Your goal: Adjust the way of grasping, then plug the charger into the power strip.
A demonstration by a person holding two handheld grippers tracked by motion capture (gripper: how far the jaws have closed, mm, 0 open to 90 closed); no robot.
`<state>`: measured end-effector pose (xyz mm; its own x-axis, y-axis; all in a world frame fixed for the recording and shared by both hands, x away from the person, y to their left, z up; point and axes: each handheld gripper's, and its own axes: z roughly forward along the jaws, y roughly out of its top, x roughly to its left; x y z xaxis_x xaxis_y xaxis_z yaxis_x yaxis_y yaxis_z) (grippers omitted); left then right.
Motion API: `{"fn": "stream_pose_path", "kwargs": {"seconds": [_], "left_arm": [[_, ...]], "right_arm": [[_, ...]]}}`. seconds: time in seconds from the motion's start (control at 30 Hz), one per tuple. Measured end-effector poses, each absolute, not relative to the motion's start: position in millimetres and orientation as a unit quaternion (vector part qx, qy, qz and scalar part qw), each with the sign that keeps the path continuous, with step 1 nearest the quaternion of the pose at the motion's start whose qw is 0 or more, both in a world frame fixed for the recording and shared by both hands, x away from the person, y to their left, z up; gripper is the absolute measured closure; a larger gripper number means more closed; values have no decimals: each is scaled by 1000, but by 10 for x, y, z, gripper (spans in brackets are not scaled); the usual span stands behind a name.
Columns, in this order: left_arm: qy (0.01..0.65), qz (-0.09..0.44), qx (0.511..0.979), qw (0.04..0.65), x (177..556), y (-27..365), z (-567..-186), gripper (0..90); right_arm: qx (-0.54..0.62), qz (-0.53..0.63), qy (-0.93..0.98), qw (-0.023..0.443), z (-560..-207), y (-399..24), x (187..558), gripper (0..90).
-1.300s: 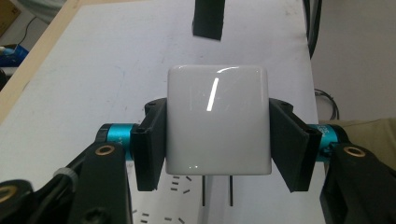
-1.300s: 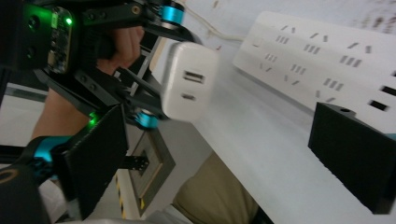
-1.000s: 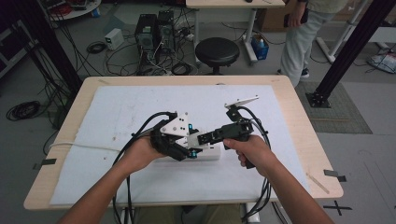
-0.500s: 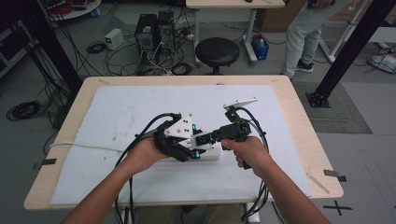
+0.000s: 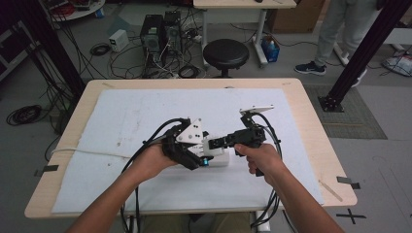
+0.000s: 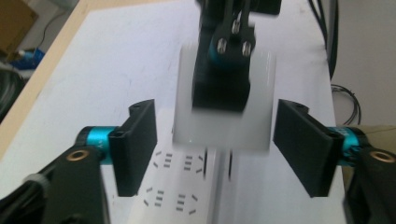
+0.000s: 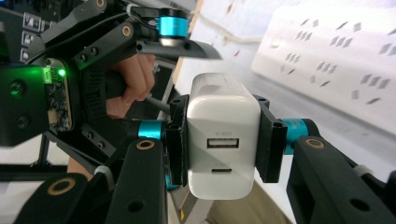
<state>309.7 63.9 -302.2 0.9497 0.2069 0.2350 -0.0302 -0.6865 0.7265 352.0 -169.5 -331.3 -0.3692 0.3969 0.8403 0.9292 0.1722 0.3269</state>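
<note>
The white USB charger (image 7: 223, 140) sat clamped between the jaws of my right gripper (image 7: 223, 144), pressed on its two side faces, its face with the USB ports turned back toward that gripper's camera. In the left gripper view the same charger (image 6: 223, 121) hung between the jaws of my left gripper (image 6: 219, 149), which stood wide apart and touched nothing, one on either side of it with a gap on each. Below it lay the white power strip (image 6: 187, 186) on the white mat (image 5: 121, 111) covering the table (image 5: 311, 102); from above, the strip (image 5: 216, 156) showed just under where the two grippers met, near the table's middle.

I judged the step in hand to be bringing the charger to the strip, either to plug it in or to pass it across to my left gripper; I could not tell which from this alone. The charger's long axis ran along my right gripper's line of sight, port face toward me and the far end toward my left hand (image 5: 153, 162). Its prongs were hidden from me. For plugging, the next move would call for tipping that far end down toward a socket and squaring it with the slots before pressing. My right hand (image 5: 262, 158) would need a firm hold throughout.
</note>
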Motion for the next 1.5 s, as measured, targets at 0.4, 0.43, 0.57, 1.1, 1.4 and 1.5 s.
{"fn": "stream_pose_path", "kwargs": {"seconds": [0.4, 0.43, 0.57, 1.1, 1.4, 1.5], "left_arm": [[156, 114, 920, 340, 3284, 1178, -3054, 205], [178, 109, 924, 320, 3315, 1313, -3058, 206], [200, 101, 929, 295, 3353, 1505, -3048, 206], [241, 111, 941, 208, 3376, 2215, -2924, 206], [227, 114, 947, 198, 3342, 2274, -2966, 206], [228, 110, 947, 199, 3346, 2287, -2993, 206]], "right_arm": [[-491, -411, -752, 157, -3144, -2209, 3544, 623], [-493, -401, -760, 139, -3109, -2276, 3546, 623], [-490, -386, -774, 106, -3022, -2450, 3551, 623], [-449, -272, -851, -11, -2689, -2771, 3632, 622], [-424, -270, -864, -30, -2638, -2739, 3589, 621], [-397, -271, -876, -38, -2625, -2666, 3587, 621]]}}
